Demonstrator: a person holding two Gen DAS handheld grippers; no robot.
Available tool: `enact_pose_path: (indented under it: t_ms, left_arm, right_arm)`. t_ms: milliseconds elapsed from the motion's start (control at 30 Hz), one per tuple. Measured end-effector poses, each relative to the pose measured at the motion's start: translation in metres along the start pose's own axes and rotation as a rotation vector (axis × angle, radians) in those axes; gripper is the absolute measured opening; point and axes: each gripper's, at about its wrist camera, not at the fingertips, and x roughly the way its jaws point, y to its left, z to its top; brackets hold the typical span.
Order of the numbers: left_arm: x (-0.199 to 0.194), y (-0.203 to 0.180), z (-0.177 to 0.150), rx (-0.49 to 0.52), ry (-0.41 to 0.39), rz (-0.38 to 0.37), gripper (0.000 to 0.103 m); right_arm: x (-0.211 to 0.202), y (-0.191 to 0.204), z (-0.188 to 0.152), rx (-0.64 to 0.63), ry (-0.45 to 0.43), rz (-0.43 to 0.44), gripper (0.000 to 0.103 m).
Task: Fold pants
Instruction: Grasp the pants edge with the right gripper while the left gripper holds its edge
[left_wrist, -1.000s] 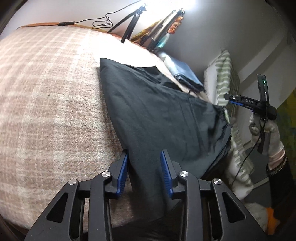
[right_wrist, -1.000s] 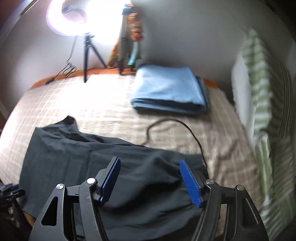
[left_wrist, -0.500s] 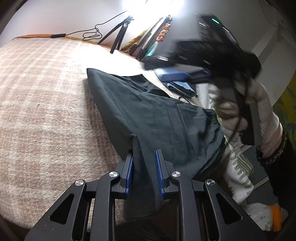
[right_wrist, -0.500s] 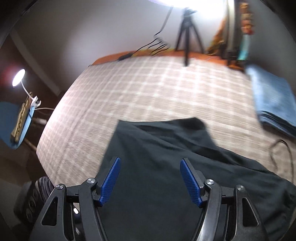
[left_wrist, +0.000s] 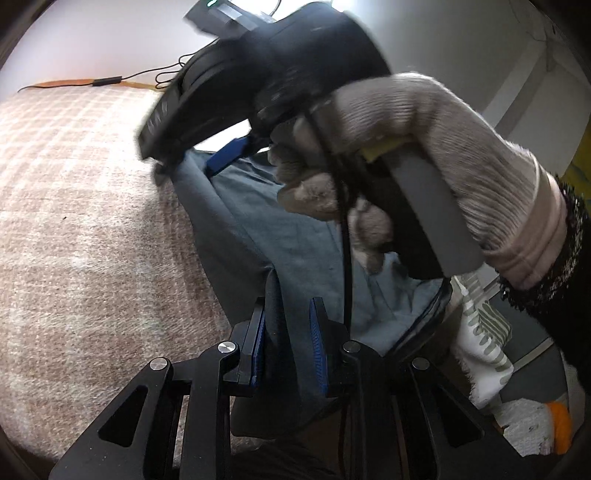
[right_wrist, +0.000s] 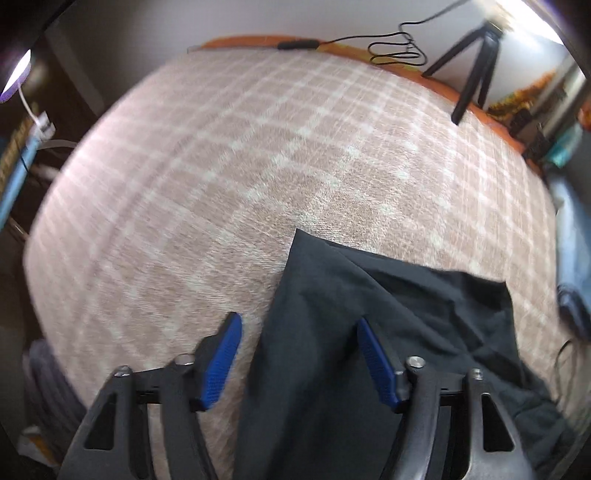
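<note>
On the plaid bed (right_wrist: 229, 192), the dark fabric pants' (right_wrist: 369, 332) edge lies between the closing right hand-held gripper (right_wrist: 299, 358) (not yet pinching); left hand-held gripper (left_wrist: 286, 339) clamps cloth.

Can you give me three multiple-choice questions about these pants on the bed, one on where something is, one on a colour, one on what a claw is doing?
1. Where do the pants lie?
A. on a checked bedspread
B. on a wooden floor
C. on a chair

2. What colour are the pads of the right claw?
A. red
B. blue
C. yellow

3. What is the left claw doing?
A. hanging open over bare bedspread
B. pinching a fold of the pants
C. holding a cable

Answers:
1 A, the dark cloth lies on the pink and white checked bedspread.
2 B, both pads show bright blue in the right wrist view.
3 B, a ridge of dark cloth stands pressed between its two pads in the left wrist view; the right claw, whose jaws have just been closing, straddles the pants' edge without pressing it.
</note>
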Motion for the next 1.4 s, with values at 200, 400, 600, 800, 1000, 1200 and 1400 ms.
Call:
enact_pose_path:
  t_ms: [200, 400, 600, 800, 1000, 1200, 1400]
  left_arm:
    - [-0.003, 0.005, -0.006, -0.04, -0.015, 0.109, 0.054]
    - [0.006, 0.021, -0.008, -0.113, 0.007, 0.015, 0.05]
    - [0.01, 0.024, -0.009, -0.137, -0.008, -0.122, 0.005]
    - [-0.014, 0.024, 0.005, -0.113, -0.071, -0.141, 0.003]
    - [-0.051, 0.038, 0.015, -0.106, -0.144, -0.105, 0.003]
    - [-0.065, 0.031, 0.02, -0.051, -0.146, -0.09, 0.003]
    - [-0.05, 0.0, 0.033, 0.016, -0.129, -0.159, 0.003]
  right_arm:
    - [-0.002, -0.016, -0.003, 0.043, -0.017, 0.047, 0.007]
    - [-0.014, -0.042, -0.013, 0.16, -0.087, 0.163, 0.002]
    - [-0.029, -0.062, -0.027, 0.245, -0.166, 0.24, 0.0]
    - [-0.05, -0.06, -0.023, 0.272, -0.237, 0.291, 0.0]
    - [-0.065, -0.031, -0.012, 0.243, -0.283, 0.326, 0.0]
    - [-0.074, -0.036, -0.006, 0.255, -0.315, 0.366, 0.0]
    - [-0.112, -0.071, -0.028, 0.287, -0.384, 0.405, 0.0]
